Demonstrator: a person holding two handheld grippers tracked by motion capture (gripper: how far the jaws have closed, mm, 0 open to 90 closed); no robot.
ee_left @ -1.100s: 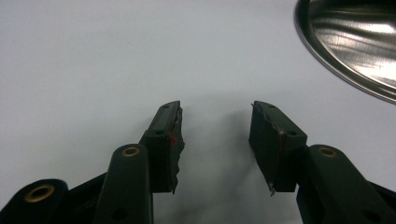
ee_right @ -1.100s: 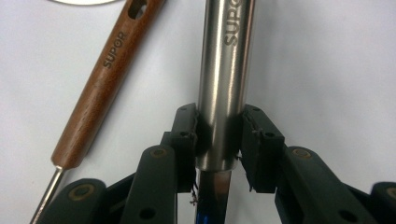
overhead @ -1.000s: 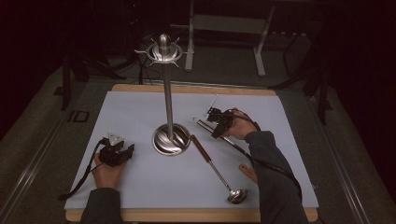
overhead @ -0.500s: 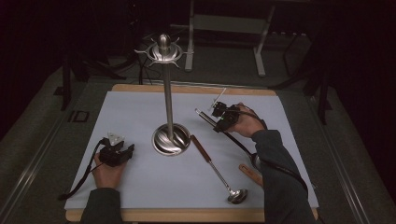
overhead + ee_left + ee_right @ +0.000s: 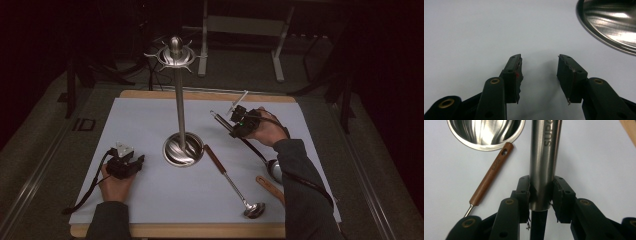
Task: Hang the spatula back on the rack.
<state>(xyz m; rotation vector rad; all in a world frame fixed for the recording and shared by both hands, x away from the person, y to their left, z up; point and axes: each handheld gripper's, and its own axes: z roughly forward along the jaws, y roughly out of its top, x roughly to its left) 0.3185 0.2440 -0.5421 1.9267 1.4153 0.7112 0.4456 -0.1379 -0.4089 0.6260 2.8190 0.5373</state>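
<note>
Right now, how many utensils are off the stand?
3. A steel-handled utensil is clamped in the right gripper. A wooden-handled ladle lies beside the stand's base. A wooden utensil is partly hidden by the right sleeve.

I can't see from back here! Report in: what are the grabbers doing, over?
Right gripper shut on steel utensil handle, lifted off the mat. Left gripper open, nothing between its jaws, by stand base. Wood-handled ladle lies beside the stand.
</note>
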